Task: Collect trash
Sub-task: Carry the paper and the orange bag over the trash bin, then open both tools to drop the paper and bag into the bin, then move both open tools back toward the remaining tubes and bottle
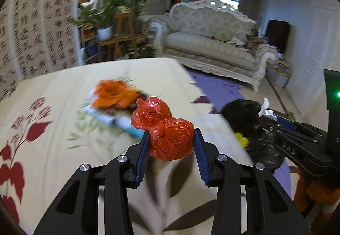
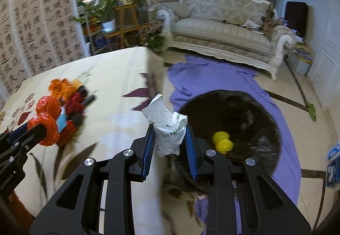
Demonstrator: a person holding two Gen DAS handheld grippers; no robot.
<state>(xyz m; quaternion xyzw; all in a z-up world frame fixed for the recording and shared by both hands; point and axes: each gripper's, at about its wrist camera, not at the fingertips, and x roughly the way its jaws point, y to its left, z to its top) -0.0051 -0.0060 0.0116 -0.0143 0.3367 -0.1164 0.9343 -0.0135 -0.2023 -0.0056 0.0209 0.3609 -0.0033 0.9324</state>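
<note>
My left gripper [image 1: 171,139] is shut on a crumpled red plastic bag [image 1: 167,128], held above the floral tablecloth [image 1: 53,107]; the same bag [image 2: 45,122] shows at the left edge of the right wrist view. My right gripper [image 2: 169,138] is shut on a crumpled white paper wrapper [image 2: 167,128] with printed text, near the table's right edge. Just beyond it stands a black trash bag [image 2: 238,124], open at the top, with a yellow scrap [image 2: 222,142] inside. More trash [image 1: 114,96], orange plastic and a blue-white packet, lies blurred on the table.
A purple cloth [image 2: 212,77] lies on the tiled floor under the black bag. A cream sofa [image 2: 223,29] stands at the back, with potted plants [image 2: 119,7] on wooden stands to its left. A calligraphy screen [image 2: 42,22] lines the left wall.
</note>
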